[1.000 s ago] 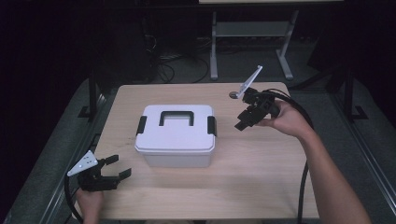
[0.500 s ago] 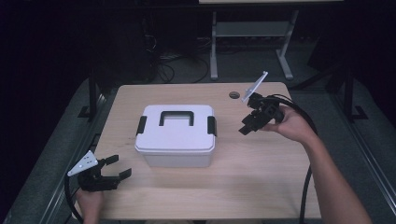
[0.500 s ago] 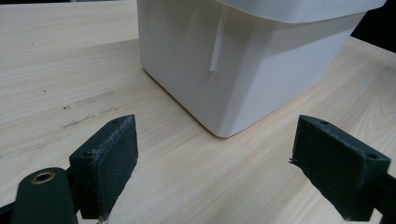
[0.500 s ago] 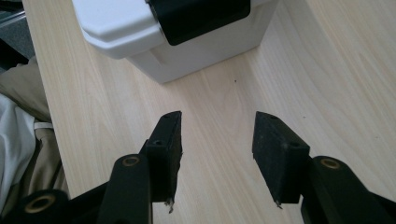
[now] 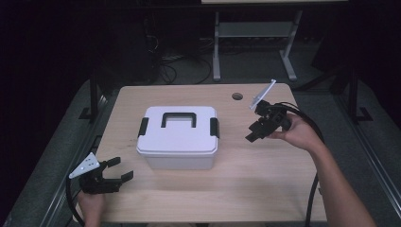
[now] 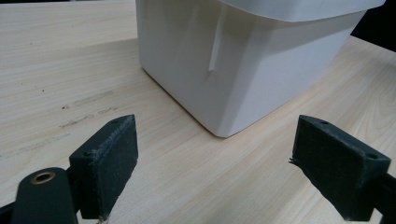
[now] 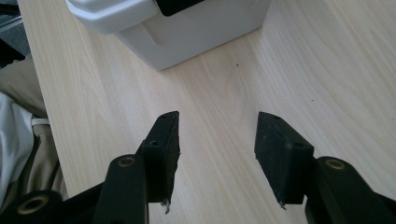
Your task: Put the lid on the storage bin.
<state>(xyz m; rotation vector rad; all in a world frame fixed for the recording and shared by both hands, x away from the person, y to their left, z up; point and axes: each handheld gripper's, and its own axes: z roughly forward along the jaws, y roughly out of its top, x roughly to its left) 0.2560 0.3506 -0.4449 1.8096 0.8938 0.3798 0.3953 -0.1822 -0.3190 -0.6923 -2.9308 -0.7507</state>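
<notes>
The desk (image 5: 265, 189) is of light wood, with a round hole (image 5: 237, 96) near its far edge. Behind it, on the dark floor (image 5: 189, 66), stands a grey metal frame (image 5: 250, 33), and black cables (image 5: 165, 71) lie beside that frame.

Left gripper (image 5: 113, 171) gapes wide and empty; right gripper (image 5: 255, 132), raised, has just been opening.

Parted fingers (image 7: 284, 158) over bare table (image 7: 299, 60), white box (image 7: 187, 25) beyond.
</notes>
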